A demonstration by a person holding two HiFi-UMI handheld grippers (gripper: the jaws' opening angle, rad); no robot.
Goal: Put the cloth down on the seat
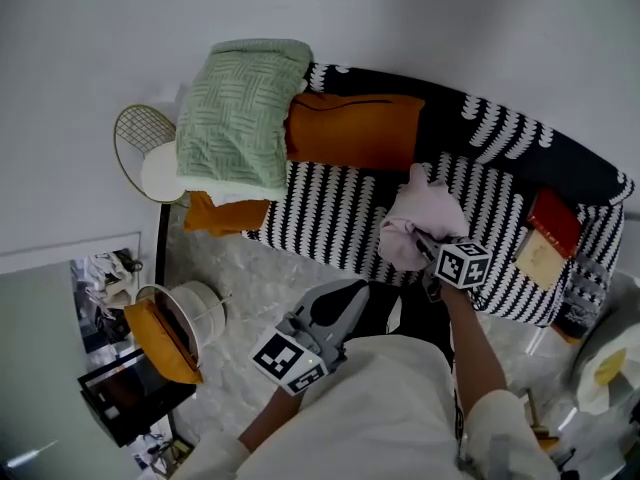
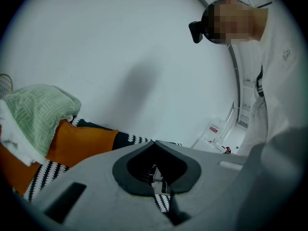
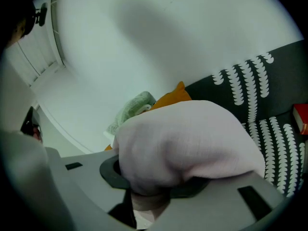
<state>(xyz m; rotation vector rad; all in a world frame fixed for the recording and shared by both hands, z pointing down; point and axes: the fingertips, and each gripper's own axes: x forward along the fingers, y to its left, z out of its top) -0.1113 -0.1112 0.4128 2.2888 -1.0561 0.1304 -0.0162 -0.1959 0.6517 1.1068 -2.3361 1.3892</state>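
At the far left of the head view, a gold wire basket (image 1: 138, 133) stands against the wall; whether the white rounded thing (image 1: 162, 176) by its lower edge lies inside it cannot be told. Below it, on the pale marbled floor (image 1: 245, 278), sits a round white bin (image 1: 205, 306) with an orange cloth (image 1: 160, 340) draped over its rim, and what else it holds is hidden. A printed sheet (image 1: 105, 278) lies beside it, its print too small to read. Further right, a folded green woven blanket (image 1: 240, 108) is piled on the left end of a black sofa with white leaf-stripe pattern (image 1: 330, 200), with a flat orange cushion (image 1: 355, 130) just beside it against the backrest. The left gripper (image 1: 352, 292) hangs low in front of the sofa edge, its grey jaws brought together with nothing between them, and its own view shows only a thin slit of sofa pattern past them. The right gripper (image 1: 425, 248) is clamped on a pale pink soft cloth (image 1: 415, 220). The cloth is bunched up in the jaws over the middle of the seat near its front edge, and whether it touches the seat cannot be told. At the sofa's right end rest a red book (image 1: 553, 223) and a tan flat item (image 1: 540, 258), touching each other, and neither shows legible writing.
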